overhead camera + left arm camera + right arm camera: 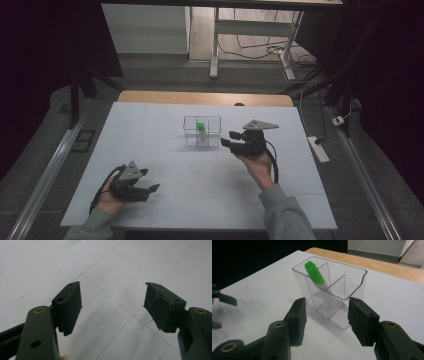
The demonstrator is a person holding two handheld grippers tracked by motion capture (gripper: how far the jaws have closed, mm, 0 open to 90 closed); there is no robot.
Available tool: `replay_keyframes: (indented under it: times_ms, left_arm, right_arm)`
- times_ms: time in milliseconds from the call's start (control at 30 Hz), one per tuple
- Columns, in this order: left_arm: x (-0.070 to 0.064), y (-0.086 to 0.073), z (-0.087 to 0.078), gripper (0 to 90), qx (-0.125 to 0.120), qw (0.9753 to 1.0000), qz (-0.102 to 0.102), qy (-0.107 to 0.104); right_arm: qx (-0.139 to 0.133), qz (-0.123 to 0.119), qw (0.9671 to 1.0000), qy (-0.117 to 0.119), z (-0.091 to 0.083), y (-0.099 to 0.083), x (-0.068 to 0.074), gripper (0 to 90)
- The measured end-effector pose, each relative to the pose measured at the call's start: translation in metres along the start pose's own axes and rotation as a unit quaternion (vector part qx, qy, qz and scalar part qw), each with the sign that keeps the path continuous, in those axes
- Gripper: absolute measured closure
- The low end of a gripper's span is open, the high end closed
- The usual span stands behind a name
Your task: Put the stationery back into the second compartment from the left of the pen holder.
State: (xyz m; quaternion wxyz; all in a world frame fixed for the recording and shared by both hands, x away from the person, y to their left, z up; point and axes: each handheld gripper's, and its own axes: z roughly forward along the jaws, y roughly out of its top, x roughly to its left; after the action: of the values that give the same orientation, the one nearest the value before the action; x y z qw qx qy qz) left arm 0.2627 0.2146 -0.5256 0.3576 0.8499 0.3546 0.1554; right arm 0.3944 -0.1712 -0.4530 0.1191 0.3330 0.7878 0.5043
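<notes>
In the high view a clear plastic organizer [202, 131] with inner dividers stands upright near the centre of the frame on the white table [150, 135], and a green marker [200, 127] leans tilted inside it, its cap end rising above the rim. The right gripper [231, 140] is just to the right of the organizer, not touching it, and in the right gripper view its jaws stand wide apart with nothing between them, the organizer [332, 292] and the marker [315, 275] just beyond them. The left gripper [151, 181] is in the lower left of the high view, well apart from the organizer, and in the left gripper view its jaws are also wide open over the bare table [112, 277].
</notes>
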Motion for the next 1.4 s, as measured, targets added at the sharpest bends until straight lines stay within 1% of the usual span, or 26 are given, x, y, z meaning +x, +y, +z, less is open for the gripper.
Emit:
replay_keyframes:
  times_ms: [67, 200, 367, 533, 633, 733, 833, 967, 1133, 1200, 1400]
  left_arm:
    - [0.000, 0.000, 0.000, 30.1, 0.000, 1.0000, 0.000, 0.000]
    - [0.000, 0.000, 0.000, 30.1, 0.001, 1.0000, 0.000, 0.001]
    - [0.000, 0.000, 0.001, 30.0, 0.002, 1.0000, 0.001, 0.001]
    - [-0.001, 0.000, 0.001, 30.0, 0.002, 1.0000, 0.001, 0.002]
    - [-0.001, 0.000, 0.001, 29.9, 0.002, 1.0000, 0.000, 0.002]
    - [0.000, 0.000, 0.001, 29.9, 0.003, 1.0000, 0.000, 0.002]
    - [0.000, 0.000, 0.001, 29.9, 0.002, 1.0000, 0.000, 0.002]
    - [0.001, -0.001, 0.000, 29.9, 0.000, 1.0000, -0.002, 0.003]
    - [0.001, -0.001, -0.001, 29.9, -0.001, 1.0000, -0.004, 0.002]
    - [0.000, -0.002, -0.002, 29.8, -0.002, 1.0000, -0.005, 0.002]
    - [0.001, -0.004, -0.004, 29.8, -0.003, 0.9999, -0.011, 0.003]
  right_arm:
    - [-0.005, -0.002, 1.0000, 0.001, -0.007, -0.005, 0.000, 49.2]
    - [-0.002, -0.011, 0.9999, -0.004, -0.023, -0.016, -0.001, 49.0]
    - [0.011, -0.025, 0.9995, -0.016, -0.040, -0.032, -0.004, 48.8]
    - [0.024, -0.026, 0.9992, -0.020, -0.054, -0.049, -0.007, 48.4]
    - [0.037, -0.035, 0.9983, -0.029, -0.060, -0.059, -0.010, 47.9]
    - [0.044, -0.033, 0.9981, -0.029, -0.067, -0.069, -0.014, 47.3]
    - [0.053, -0.040, 0.9973, -0.032, -0.074, -0.078, -0.016, 45.9]
    - [0.064, -0.048, 0.9961, -0.037, -0.082, -0.086, -0.018, 44.5]
    - [0.059, -0.041, 0.9967, -0.038, -0.090, -0.093, -0.024, 44.3]
    - [0.057, -0.043, 0.9966, -0.040, -0.091, -0.094, -0.025, 44.1]
    - [0.066, -0.050, 0.9957, -0.041, -0.089, -0.096, -0.024, 43.5]
